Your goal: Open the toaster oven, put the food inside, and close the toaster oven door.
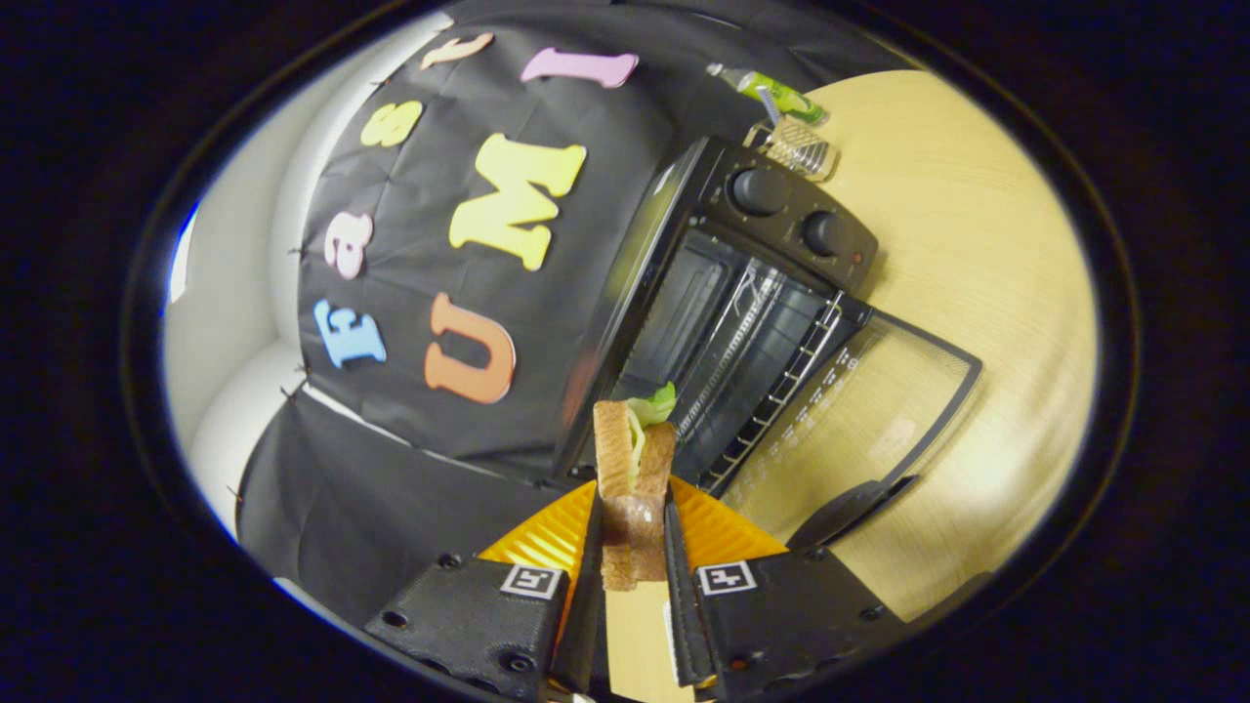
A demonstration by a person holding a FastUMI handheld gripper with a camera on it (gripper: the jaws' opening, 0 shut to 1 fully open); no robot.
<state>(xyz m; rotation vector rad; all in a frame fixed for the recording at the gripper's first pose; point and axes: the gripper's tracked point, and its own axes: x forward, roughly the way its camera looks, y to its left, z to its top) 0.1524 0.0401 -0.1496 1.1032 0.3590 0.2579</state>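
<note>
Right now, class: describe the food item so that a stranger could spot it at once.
Start at the black toaster oven on the wooden table, its door hanging open. Just before it, the gripper pinches a sandwich: two toasted bread slices with green lettuce poking out.

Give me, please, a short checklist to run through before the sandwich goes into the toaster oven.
1. Door open and folded down: ok.
2. Sandwich clamped between both fingers of the gripper: ok.
3. Rack in the oven free of other items: ok, as far as visible.
4. Lettuce staying inside the bread: not ok, it sticks out at the far end.
5. Oven switched off: cannot tell.
</note>
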